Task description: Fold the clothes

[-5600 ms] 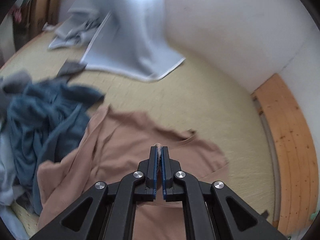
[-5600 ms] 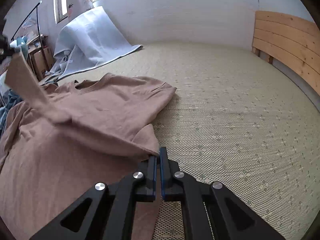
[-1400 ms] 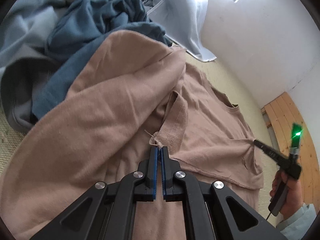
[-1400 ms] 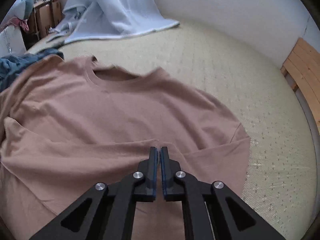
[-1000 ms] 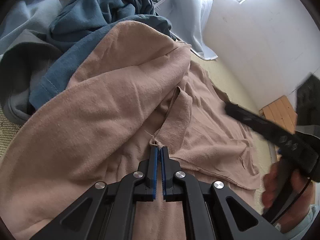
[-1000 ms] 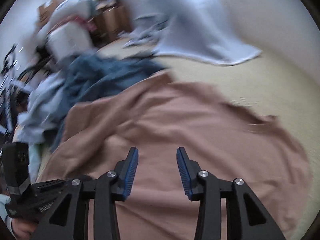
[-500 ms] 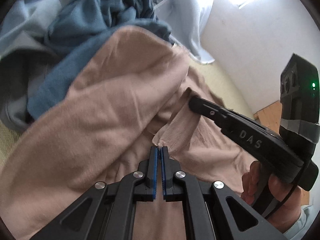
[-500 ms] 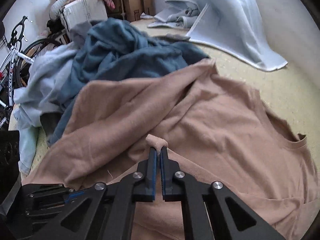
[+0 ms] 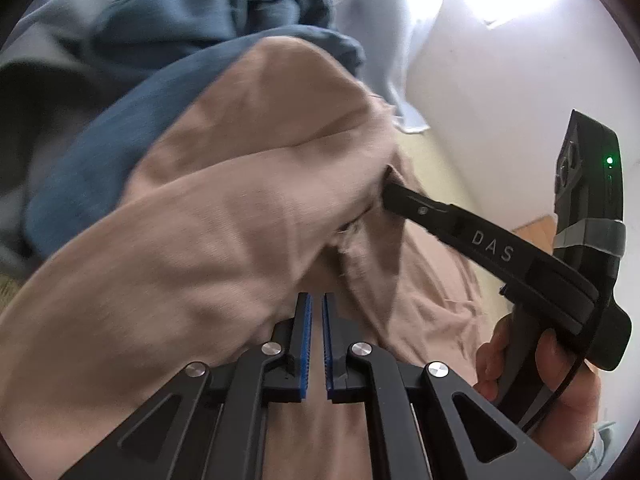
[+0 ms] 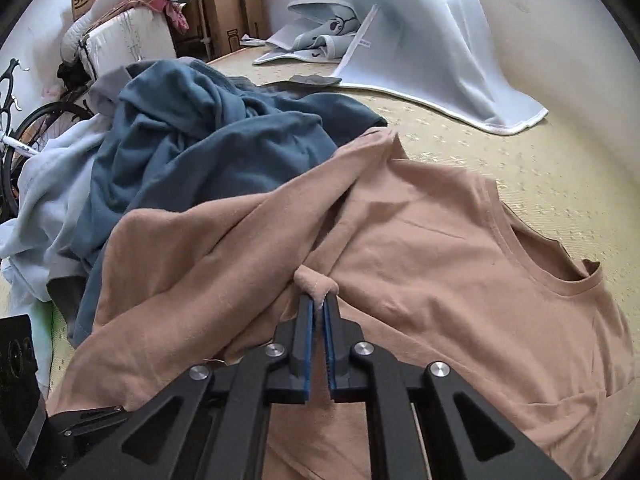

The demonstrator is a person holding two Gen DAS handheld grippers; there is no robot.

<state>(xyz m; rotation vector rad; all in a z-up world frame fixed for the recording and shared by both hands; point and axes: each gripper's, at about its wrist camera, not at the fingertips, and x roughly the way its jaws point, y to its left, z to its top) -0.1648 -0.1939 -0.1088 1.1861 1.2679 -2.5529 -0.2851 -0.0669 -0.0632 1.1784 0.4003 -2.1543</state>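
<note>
A tan T-shirt (image 10: 460, 240) lies on a straw mat, neck opening to the right, its left side draped over a heap of clothes. It fills the left wrist view (image 9: 224, 216). My right gripper (image 10: 318, 300) is shut on a small fold of the shirt's edge; in the left wrist view its fingers (image 9: 404, 200) reach into the cloth from the right. My left gripper (image 9: 316, 300) has its jaws a narrow gap apart with no cloth between them, just over the shirt.
A heap of dark blue clothes (image 10: 208, 136) and pale blue ones (image 10: 44, 176) lies left of the shirt. A light sheet (image 10: 420, 52) hangs at the back. Cardboard boxes (image 10: 228, 12) and a bicycle (image 10: 24, 132) stand at far left. The straw mat (image 10: 560, 168) stretches right.
My left gripper has let go of the shirt edge it held and its jaws have parted slightly. My right gripper came over, closed on a fold of the shirt, and holds it.
</note>
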